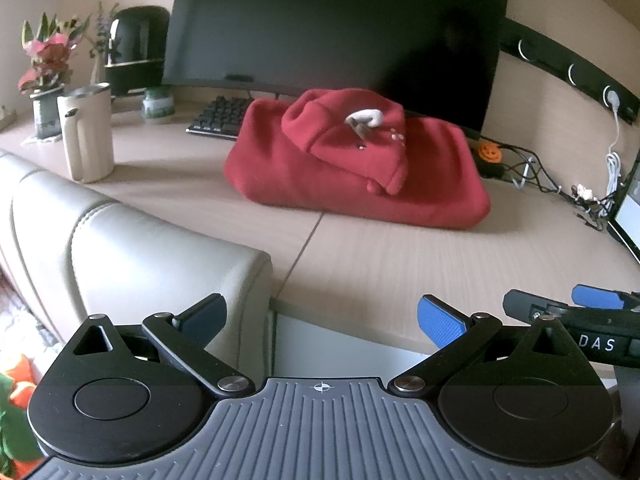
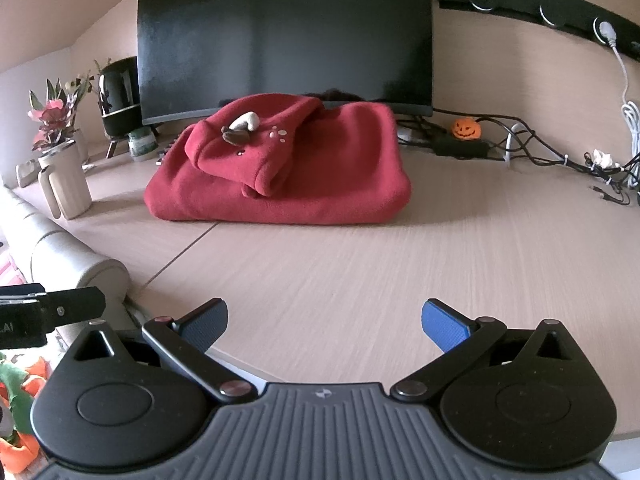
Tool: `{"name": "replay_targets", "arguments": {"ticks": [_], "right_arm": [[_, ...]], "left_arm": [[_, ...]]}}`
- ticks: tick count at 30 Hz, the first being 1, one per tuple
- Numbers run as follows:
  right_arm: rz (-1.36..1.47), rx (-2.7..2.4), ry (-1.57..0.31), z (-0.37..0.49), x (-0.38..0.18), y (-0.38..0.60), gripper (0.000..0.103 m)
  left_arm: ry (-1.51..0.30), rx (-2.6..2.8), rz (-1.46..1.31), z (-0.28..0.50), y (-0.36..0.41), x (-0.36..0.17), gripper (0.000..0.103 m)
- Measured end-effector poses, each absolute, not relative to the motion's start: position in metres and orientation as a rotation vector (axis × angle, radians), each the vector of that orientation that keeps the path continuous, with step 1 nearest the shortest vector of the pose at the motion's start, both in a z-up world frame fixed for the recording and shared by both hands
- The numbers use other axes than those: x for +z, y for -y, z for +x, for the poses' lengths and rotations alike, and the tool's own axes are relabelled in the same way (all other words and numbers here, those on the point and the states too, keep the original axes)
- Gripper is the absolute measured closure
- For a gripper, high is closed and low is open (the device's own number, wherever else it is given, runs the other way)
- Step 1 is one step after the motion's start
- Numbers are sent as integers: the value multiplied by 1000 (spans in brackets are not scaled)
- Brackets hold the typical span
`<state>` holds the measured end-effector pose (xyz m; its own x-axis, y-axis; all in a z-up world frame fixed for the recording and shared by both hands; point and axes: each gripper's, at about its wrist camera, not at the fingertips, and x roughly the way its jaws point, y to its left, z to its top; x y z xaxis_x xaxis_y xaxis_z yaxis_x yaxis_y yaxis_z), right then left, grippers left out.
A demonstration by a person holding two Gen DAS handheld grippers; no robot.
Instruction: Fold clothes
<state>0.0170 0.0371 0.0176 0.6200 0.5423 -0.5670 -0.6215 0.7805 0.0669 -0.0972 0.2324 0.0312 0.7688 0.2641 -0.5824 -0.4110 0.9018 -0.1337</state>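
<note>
"DAS" in white letters on the right gripper (image 1: 592, 308) body, seen from the left wrist; "AI" on the left gripper (image 2: 52, 308) body, seen from the right. Both spread wide, holding nothing, low over the near edge of the desk (image 2: 360, 272). One red hoodie (image 1: 356, 168) folded mid-desk, hood on top, well apart from both. Behind: one dark monitor (image 1: 332, 28), one keyboard (image 1: 218, 118) partly hidden by the hoodie. Left: one beige mug (image 1: 86, 136), one plant (image 1: 48, 60), one jar (image 1: 158, 104). Right: one pumpkin (image 2: 466, 128), tangled cables (image 2: 540, 148).
</note>
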Motion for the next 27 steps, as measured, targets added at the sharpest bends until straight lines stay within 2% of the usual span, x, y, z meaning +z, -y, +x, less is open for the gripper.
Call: {"name": "replay_targets", "arguments": {"ticks": [20,27], "right_arm": [[-193,661,-677,42,2,-54,0],[-201,662,-686,48,2,-59,0]], "left_arm": [[-665,355,-289,-71,-250,11,0],[-646,355,-239,-70,-248,20,0]]}}
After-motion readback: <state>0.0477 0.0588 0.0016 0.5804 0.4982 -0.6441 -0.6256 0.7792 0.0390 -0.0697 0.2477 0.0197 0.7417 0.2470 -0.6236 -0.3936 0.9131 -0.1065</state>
